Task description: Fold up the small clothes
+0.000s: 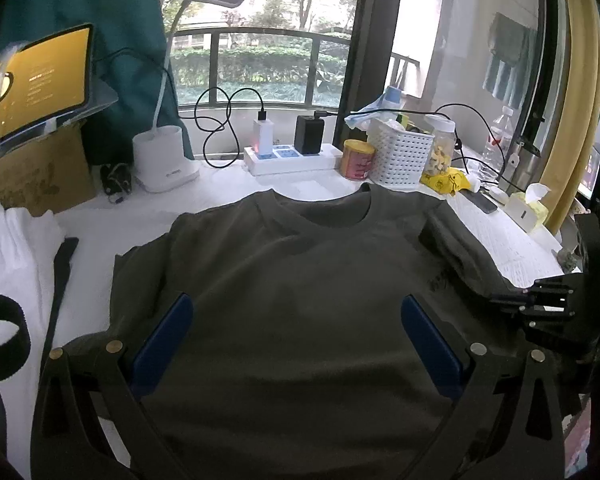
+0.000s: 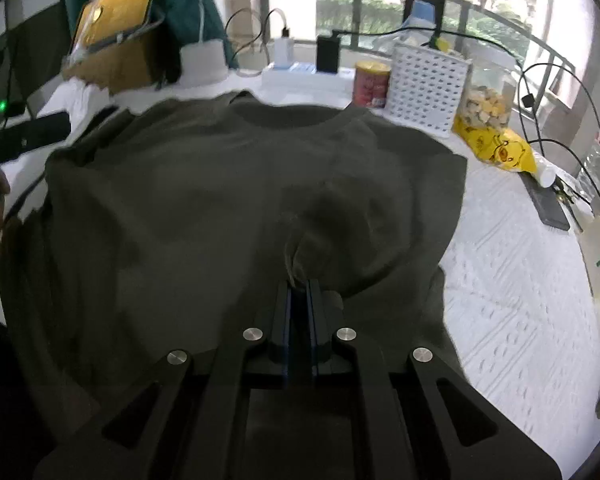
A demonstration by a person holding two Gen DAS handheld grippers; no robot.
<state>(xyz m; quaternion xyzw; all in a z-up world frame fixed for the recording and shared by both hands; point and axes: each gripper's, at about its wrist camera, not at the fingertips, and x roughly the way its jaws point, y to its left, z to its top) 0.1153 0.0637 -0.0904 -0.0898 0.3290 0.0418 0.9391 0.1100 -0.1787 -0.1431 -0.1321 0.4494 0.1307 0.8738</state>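
On the white counter [image 2: 512, 280] before the window lies an olive T-shirt [image 1: 292, 280]; left tongs [image 1: 296, 320] gape empty above it, right tongs [image 2: 299, 284] pinch its fabric.

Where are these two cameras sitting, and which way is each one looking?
Left wrist: rides the left gripper, looking down along its spread fingers over the olive T-shirt toward the window; the right gripper shows at the right edge.
Right wrist: rides the right gripper, looking down at the shirt; its fingers are shut on a fold.
Both share the shirt, white basket, red can and power strip.
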